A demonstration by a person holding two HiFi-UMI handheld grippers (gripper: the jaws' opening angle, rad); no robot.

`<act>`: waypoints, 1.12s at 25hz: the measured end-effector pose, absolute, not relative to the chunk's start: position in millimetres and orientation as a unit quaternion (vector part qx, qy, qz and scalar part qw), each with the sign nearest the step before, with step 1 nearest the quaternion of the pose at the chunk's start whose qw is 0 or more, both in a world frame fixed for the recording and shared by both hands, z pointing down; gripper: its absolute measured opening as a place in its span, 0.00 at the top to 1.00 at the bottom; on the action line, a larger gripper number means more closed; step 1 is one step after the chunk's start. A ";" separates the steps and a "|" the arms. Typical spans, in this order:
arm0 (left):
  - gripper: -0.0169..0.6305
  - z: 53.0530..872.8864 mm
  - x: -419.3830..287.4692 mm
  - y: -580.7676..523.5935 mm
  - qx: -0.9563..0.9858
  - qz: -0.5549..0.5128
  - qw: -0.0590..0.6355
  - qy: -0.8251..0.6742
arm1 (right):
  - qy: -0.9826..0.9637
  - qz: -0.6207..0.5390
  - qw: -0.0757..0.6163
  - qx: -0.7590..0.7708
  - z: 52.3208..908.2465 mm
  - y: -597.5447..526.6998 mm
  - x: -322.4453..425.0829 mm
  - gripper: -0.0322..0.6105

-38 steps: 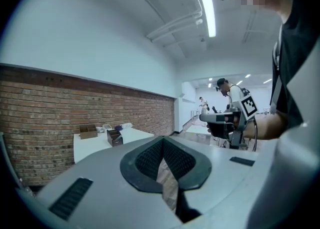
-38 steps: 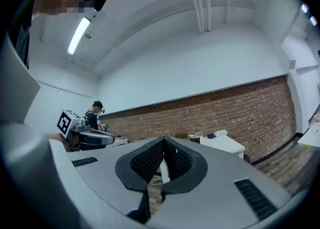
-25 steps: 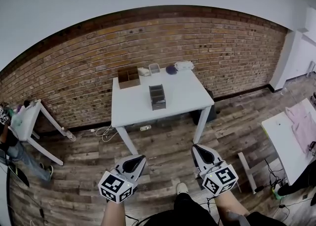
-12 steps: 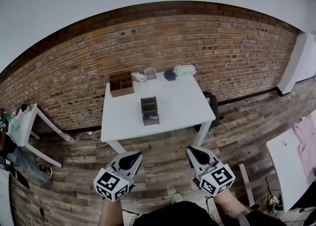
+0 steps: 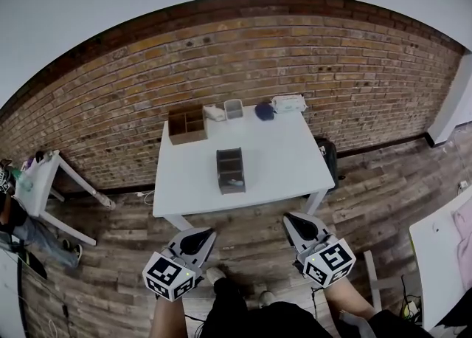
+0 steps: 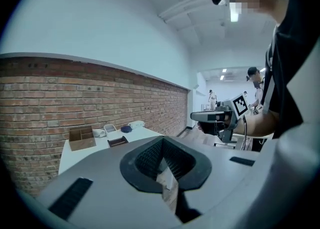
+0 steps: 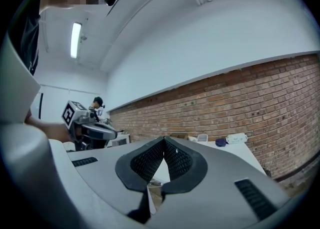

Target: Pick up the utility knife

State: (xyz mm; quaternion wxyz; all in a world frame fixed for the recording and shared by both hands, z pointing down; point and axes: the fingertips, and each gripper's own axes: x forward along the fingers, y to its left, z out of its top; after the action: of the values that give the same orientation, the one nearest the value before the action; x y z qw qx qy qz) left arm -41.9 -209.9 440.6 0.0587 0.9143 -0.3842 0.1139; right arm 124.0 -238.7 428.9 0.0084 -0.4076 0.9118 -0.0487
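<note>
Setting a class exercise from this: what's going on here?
A person stands short of a white table, a gripper in each hand. The left gripper and right gripper are both shut and empty, held over the wooden floor. A dark organizer sits mid-table, untouched; no utility knife can be made out.

1. White table [image 5: 284, 161] stands on the wood-plank floor [image 5: 243, 227], ahead of the fingers of the left gripper [image 5: 200, 236] and right gripper [image 5: 293, 220], apart from both.
2. Dark compartmented box [image 5: 230, 170]: mid-table, ahead of the gap between the two sets of fingers and the nearest item to them.
3. Far edge, farthest from the fingers, left to right: brown wooden box [image 5: 186, 125], small white object [image 5: 214, 113], clear container [image 5: 234, 108], dark blue round object [image 5: 264, 111], white pouch [image 5: 288, 103].
</note>
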 end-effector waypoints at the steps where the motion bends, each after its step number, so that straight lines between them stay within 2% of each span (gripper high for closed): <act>1: 0.98 442.8 -43.4 -216.8 0.915 0.115 0.057 -0.382 | 0.916 -0.047 0.013 -0.398 429.2 -241.5 119.9 0.95; 4: 0.98 447.3 -49.1 -237.9 0.920 0.116 0.055 -0.371 | 0.924 -0.045 0.022 -0.379 431.2 -250.3 107.1 0.95; 16: 0.98 454.2 -96.8 -349.1 0.939 0.115 0.070 -0.318 | 0.920 -0.030 -0.016 -0.390 427.7 -351.0 44.8 0.95; 28: 0.98 465.2 -142.4 -416.5 0.957 0.115 0.081 -0.253 | 0.910 -0.001 -0.079 -0.407 438.5 -417.8 -17.8 0.95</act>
State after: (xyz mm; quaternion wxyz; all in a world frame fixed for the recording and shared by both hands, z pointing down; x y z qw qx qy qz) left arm -142.4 -416.5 465.2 0.0811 0.9572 -0.2528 0.1152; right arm -17.8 -417.8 438.5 -0.0794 -0.4068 0.9101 -0.0006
